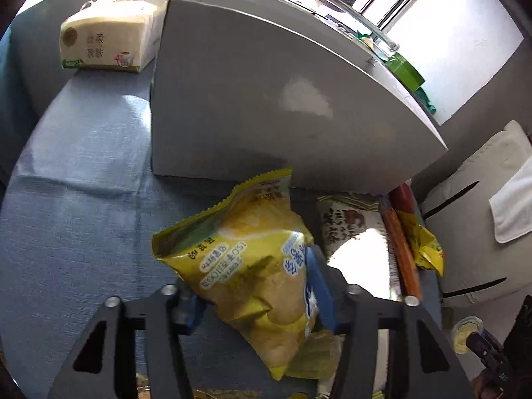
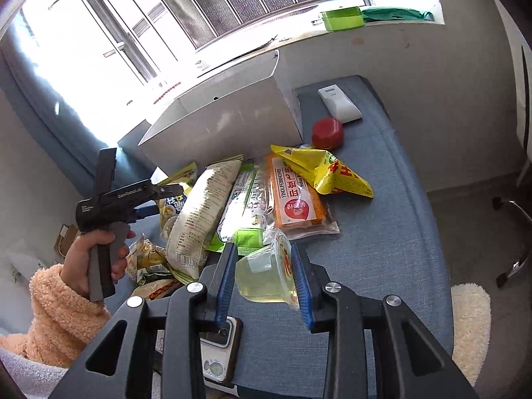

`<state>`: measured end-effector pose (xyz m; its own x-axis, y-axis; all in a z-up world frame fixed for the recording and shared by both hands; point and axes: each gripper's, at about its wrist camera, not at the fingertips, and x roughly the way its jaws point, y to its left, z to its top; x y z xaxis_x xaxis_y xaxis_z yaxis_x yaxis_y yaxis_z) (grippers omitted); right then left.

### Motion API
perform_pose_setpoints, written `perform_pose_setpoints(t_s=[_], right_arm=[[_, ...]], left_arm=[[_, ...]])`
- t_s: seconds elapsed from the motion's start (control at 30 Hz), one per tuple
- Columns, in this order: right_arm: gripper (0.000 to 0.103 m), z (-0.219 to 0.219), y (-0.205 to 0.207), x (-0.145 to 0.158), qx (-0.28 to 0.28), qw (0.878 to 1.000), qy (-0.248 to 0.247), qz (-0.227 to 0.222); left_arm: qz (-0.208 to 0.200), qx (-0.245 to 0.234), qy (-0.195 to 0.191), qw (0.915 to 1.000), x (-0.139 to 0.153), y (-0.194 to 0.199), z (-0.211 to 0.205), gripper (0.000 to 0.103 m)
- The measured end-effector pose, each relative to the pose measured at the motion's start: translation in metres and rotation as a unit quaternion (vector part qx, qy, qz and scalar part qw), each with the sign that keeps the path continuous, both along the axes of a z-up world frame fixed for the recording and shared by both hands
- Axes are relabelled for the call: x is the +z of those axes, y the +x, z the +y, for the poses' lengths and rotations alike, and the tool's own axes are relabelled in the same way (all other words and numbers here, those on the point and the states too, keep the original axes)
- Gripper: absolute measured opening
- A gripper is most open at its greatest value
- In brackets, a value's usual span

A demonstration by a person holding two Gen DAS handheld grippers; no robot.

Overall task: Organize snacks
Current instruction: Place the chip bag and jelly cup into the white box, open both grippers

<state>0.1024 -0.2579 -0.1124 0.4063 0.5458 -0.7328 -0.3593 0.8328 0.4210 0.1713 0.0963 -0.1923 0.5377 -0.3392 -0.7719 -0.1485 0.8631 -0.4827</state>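
Note:
In the left wrist view a yellow chip bag (image 1: 246,266) sits between my left gripper's (image 1: 256,289) blue pads, which press on its sides; the gripper is shut on it. The bag hangs tilted in front of the white cardboard box (image 1: 266,99). In the right wrist view my right gripper (image 2: 264,281) is shut on a clear jelly cup (image 2: 262,276) of pale yellow jelly, held just above the blue cloth. A hand in a fuzzy peach sleeve holds the left gripper (image 2: 166,196) at the left of the snack pile.
The pile holds a white bag (image 2: 199,212), a green packet (image 2: 246,199), an orange cracker pack (image 2: 296,199) and a yellow packet (image 2: 326,173). A red cup (image 2: 327,133), a white device (image 2: 339,104), a phone (image 2: 219,355) and a tissue pack (image 1: 106,43) lie around the box.

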Motion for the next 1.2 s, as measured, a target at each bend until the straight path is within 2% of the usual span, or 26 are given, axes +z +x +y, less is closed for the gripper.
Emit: perform_pose_setpoints(t_s=[0.03,0.17,0.23,0.33,0.47,0.6,0.7,0.77,0.97,1.0,1.07,1.1,1.13,1.2], right_arm=[[0.036,0.000,0.001,-0.001,0.002,1.000,0.003,0.002],[0.036,0.003,0.004,-0.001,0.007,1.000,0.009,0.003],[0.036,0.008,0.008,0.001,0.012,1.000,0.009,0.000],[0.036,0.016,0.020,0.009,0.020,1.000,0.012,-0.011],[0.036,0.031,0.048,0.034,0.034,0.998,0.038,-0.040],[0.036,0.060,0.081,0.070,0.054,0.993,0.042,-0.092],[0.036,0.085,0.112,0.088,0.067,0.991,0.044,-0.107],[0.036,0.101,0.135,0.093,0.074,0.991,0.045,-0.102],[0.036,0.134,0.200,0.085,0.059,0.994,0.028,-0.087],[0.036,0.137,0.211,0.080,0.055,0.995,0.028,-0.075],[0.037,0.142,0.228,0.071,0.045,0.997,0.021,-0.063],[0.041,0.144,0.235,0.067,0.040,0.997,0.013,-0.061],[0.067,0.143,0.241,0.065,0.029,0.998,0.002,-0.059],[0.103,0.139,0.243,0.061,0.023,0.998,0.003,-0.056]], left_arm=[[-0.003,0.007,-0.009,0.9999,0.001,-0.004,0.003,0.047],[-0.044,0.023,0.051,0.9975,0.026,-0.029,0.006,0.042],[-0.073,0.033,0.053,0.9954,0.045,-0.043,0.013,0.037],[-0.125,0.036,0.061,0.9896,0.079,-0.058,0.018,0.036],[-0.179,0.032,0.086,0.9796,0.123,-0.059,0.022,0.035],[-0.216,0.023,0.101,0.9708,0.157,-0.034,0.021,0.035],[-0.224,0.025,0.102,0.9689,0.170,-0.002,0.022,0.035],[-0.223,0.028,0.116,0.9674,0.175,0.022,0.019,0.034],[-0.186,0.025,0.130,0.9735,0.158,0.081,0.020,0.035],[-0.181,0.036,0.137,0.9732,0.154,0.086,0.021,0.037],[-0.157,0.050,0.140,0.9763,0.145,0.094,0.028,0.062],[-0.142,0.055,0.132,0.9795,0.141,0.095,0.032,0.094],[-0.139,0.059,0.118,0.9814,0.138,0.093,0.037,0.103],[-0.148,0.065,0.106,0.9812,0.137,0.081,0.045,0.103]])
